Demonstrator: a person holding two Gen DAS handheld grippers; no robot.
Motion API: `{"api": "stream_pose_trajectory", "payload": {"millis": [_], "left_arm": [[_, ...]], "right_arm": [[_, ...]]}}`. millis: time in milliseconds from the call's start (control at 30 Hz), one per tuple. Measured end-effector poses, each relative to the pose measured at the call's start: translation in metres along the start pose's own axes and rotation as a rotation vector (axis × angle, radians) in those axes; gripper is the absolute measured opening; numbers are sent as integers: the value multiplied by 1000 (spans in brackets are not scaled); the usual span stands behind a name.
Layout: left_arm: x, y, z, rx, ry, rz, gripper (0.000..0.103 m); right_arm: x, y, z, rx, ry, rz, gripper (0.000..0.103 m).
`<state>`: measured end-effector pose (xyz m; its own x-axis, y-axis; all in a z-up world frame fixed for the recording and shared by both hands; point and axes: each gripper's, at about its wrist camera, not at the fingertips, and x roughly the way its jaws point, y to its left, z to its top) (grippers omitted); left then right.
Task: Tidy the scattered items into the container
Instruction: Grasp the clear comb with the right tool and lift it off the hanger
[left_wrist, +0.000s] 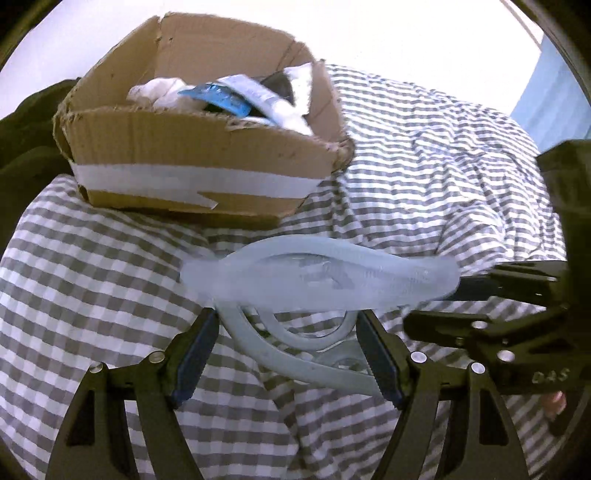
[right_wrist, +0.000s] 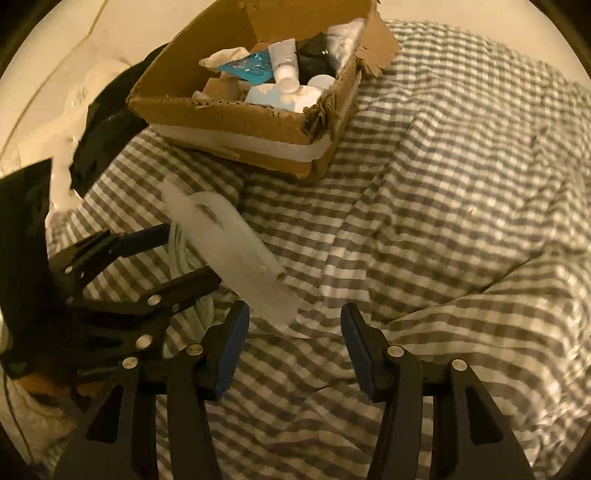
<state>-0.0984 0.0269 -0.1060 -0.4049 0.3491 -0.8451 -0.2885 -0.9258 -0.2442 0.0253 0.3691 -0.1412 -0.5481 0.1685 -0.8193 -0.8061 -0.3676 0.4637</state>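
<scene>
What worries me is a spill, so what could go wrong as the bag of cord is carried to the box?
The left gripper holds the bag with most of it sticking out sideways; it could slip out. The box is already well filled and its rim torn, so the long bag may catch or slide off. The box sits on a rumpled bedcover; a push could tip it.
</scene>
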Motion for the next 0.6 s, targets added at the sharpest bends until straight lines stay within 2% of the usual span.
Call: {"api": "stream_pose_trajectory", "payload": {"millis": [67,133,200,300,333,400,600], "left_arm": [[0,-3,1,11,-4,5,78],[2,-6,1,21,-1,6,78],[3,-7,1,22,4,8,78],[1,-3,-1,20,7,8,78],[1,-3,-1,19,8,6,78],[2,-4,-1,23,11,9,78],[4,-6,-2,36,24,19,78]], "right_arm": [[1,-1,0,15,-1,42,51],[-2,1,0,18,-14,91,41],[-5,5,0,12,-28,102,39],[-8,5,-1,30,-41,116,39],[-8,5,-1,42,-38,126,45],[-9,1,-1,80,-35,165,50],[-13,-9,1,157,-70,230,50]]}}
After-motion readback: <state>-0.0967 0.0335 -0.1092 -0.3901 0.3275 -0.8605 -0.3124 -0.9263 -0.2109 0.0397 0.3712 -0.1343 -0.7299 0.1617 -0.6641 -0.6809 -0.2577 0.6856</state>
